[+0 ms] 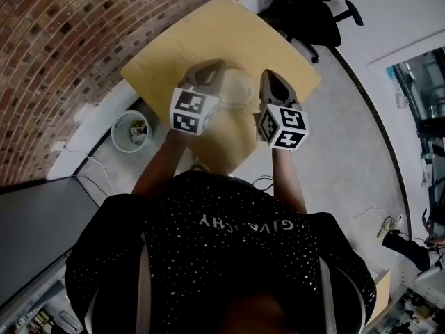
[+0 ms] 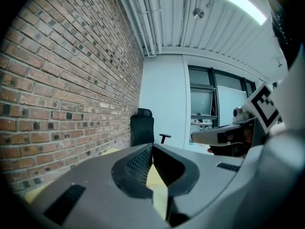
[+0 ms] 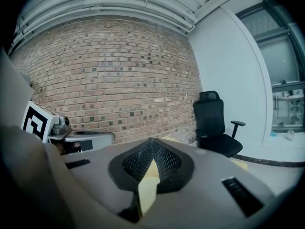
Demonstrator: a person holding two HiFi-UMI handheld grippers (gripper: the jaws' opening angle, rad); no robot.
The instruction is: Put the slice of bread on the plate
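Plate, between left gripper, right gripper

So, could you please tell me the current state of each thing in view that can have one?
Left hand-held gripper: shut, nothing between its jaws.
Right hand-held gripper: shut, empty.
Plate: on the table, partly hidden between the two hand-held grippers; whether anything lies on it cannot be told.
Waste bin: upright on the floor, something inside.
Office chair: upright, unoccupied.
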